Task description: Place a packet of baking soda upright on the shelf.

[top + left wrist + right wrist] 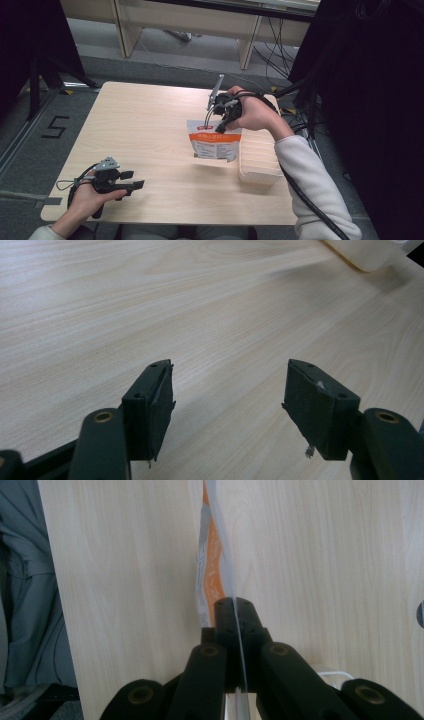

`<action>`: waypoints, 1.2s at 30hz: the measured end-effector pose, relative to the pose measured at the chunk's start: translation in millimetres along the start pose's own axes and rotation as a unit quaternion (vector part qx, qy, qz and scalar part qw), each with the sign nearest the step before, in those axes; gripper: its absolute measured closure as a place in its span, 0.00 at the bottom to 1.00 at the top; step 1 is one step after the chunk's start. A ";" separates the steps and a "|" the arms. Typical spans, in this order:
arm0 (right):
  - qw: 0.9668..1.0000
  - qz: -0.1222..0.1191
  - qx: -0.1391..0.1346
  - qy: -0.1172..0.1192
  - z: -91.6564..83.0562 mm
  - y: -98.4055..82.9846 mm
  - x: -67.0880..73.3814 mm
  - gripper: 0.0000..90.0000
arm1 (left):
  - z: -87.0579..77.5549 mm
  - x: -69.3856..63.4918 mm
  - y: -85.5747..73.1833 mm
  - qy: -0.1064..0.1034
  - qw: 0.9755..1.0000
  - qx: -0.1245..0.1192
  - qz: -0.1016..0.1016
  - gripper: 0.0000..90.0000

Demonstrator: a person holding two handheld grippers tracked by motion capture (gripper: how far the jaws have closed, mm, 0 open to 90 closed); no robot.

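An orange and white pouch (215, 140) hangs upright above the middle of the wooden table (150, 130). My right gripper (221, 127) is shut on its top edge. In the right gripper view the jaws are pressed together at the gripper (235, 611) with the thin pouch (212, 555) seen edge-on between them. My left gripper (134, 181) rests low near the table's front left, held in a hand. Its jaws stand wide apart in the left gripper view, where the gripper (227, 405) has only bare wood between its pads.
A cream ribbed tray (259, 157) lies on the table just right of the pouch; its corner (372, 252) shows in the left gripper view. Black cables (305, 195) trail along the right forearm. Desk legs and wires stand beyond the far edge.
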State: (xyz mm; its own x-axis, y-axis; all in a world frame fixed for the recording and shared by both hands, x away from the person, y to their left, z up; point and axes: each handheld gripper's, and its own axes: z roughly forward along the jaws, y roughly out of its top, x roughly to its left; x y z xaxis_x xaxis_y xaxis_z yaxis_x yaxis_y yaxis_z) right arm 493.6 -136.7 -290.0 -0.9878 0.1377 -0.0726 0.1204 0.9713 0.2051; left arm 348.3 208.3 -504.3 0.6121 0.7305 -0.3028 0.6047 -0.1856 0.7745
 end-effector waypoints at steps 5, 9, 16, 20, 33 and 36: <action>1.000 0.005 0.005 -0.006 -6.6 -3.4 0.6 1.00 | -0.3 0.3 -0.1 0.001 1.000 0.001 0.002 0.39; 1.000 -0.011 0.000 -0.009 -9.4 -4.9 -0.7 1.00 | 0.0 0.0 0.0 0.001 1.000 0.000 0.000 0.39; 1.000 -0.003 0.002 -0.014 -17.1 -9.1 -0.4 1.00 | 0.2 -0.1 0.0 0.001 1.000 -0.001 -0.001 0.39; 1.000 -0.001 0.005 -0.014 -20.6 -12.3 -0.9 1.00 | 0.0 -0.2 0.2 0.000 1.000 0.002 0.000 0.39; 1.000 0.003 0.001 -0.027 -33.5 -23.0 -2.4 1.00 | 0.0 -0.2 0.2 0.001 1.000 0.002 0.000 0.39; 1.000 0.005 0.003 -0.028 -36.6 -27.4 -2.0 1.00 | 0.1 -0.2 0.3 0.001 1.000 0.001 -0.001 0.39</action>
State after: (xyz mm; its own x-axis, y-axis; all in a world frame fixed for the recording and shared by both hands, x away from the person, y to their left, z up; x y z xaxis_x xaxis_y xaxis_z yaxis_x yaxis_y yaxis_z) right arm 488.7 -170.6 -259.7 -0.9795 0.1579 -0.1250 0.1309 0.9709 0.2004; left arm 348.5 208.1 -504.1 0.6106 0.7319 -0.3026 0.6069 -0.1869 0.7725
